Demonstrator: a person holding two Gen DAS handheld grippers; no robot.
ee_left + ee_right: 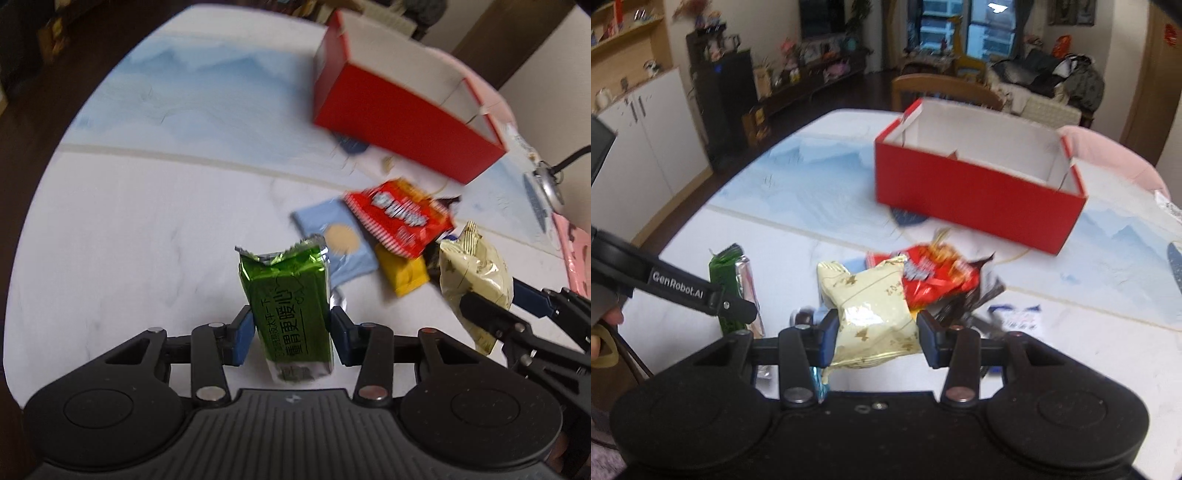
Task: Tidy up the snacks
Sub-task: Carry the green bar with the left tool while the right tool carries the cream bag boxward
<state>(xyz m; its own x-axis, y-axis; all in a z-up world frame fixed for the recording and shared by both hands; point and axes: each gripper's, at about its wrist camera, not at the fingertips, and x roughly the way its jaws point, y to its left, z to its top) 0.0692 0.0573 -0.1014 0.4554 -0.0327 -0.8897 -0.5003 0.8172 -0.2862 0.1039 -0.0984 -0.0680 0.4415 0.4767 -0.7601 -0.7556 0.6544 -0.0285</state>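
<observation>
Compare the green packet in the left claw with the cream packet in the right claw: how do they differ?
The green packet is a slim, flat-sided foil bar with black print; the cream packet is a puffy pillow bag with gold stars. The green packet's top end is torn and jagged; the cream packet's crimped end looks sealed. Shared: each is gripped between claw pads, left claw and right claw, above the white table.

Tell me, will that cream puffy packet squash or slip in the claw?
The cream snack packet looks air-puffed, so it probably gives under the right claw and weighs little. Its glossy, crinkled film may be slippery. The contents may crush if squeezed hard.
</observation>
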